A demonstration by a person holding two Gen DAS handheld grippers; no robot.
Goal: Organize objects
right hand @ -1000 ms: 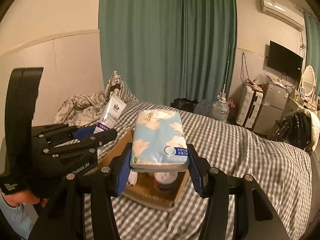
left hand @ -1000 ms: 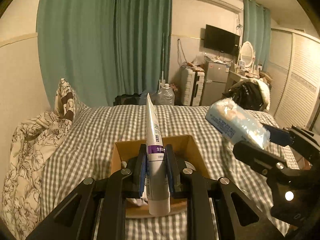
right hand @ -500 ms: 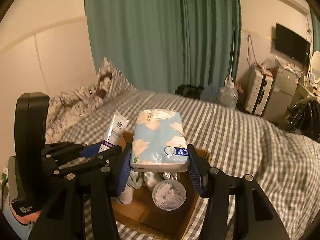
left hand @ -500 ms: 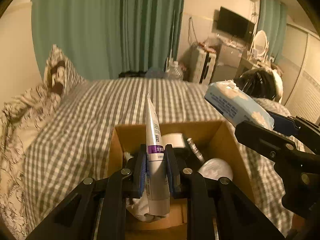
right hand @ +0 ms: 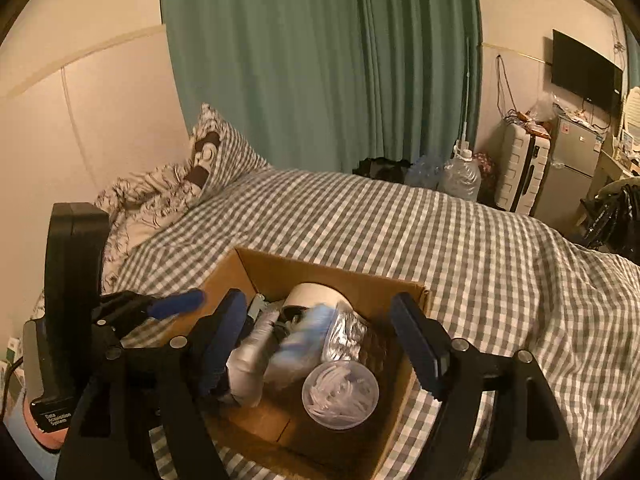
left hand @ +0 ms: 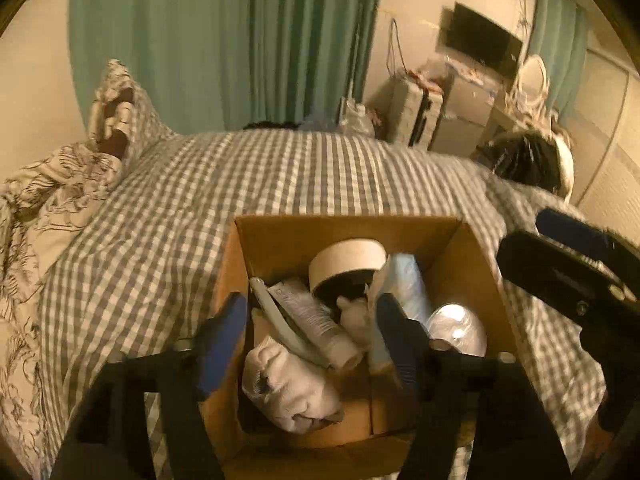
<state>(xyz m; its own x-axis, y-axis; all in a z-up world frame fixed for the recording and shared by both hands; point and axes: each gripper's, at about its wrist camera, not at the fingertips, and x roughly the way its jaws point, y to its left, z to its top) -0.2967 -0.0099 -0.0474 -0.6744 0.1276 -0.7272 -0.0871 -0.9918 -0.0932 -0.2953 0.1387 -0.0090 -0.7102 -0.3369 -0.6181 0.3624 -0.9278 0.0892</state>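
An open cardboard box stands on the checked bed; it also shows in the right wrist view. Inside lie a white tube, a roll of tape, a blue-and-white tissue pack, white cloth and a clear round tub. My left gripper is open and empty just above the box. My right gripper is open and empty above the box too; the tissue pack shows blurred between its fingers, inside the box.
A patterned pillow and floral quilt lie at the bed's left. Green curtains hang behind. A suitcase, water bottles and a fridge stand beyond the bed on the right.
Both grippers have opened over the box. The tube has dropped from the left gripper and the tissue pack from the right gripper into the box.
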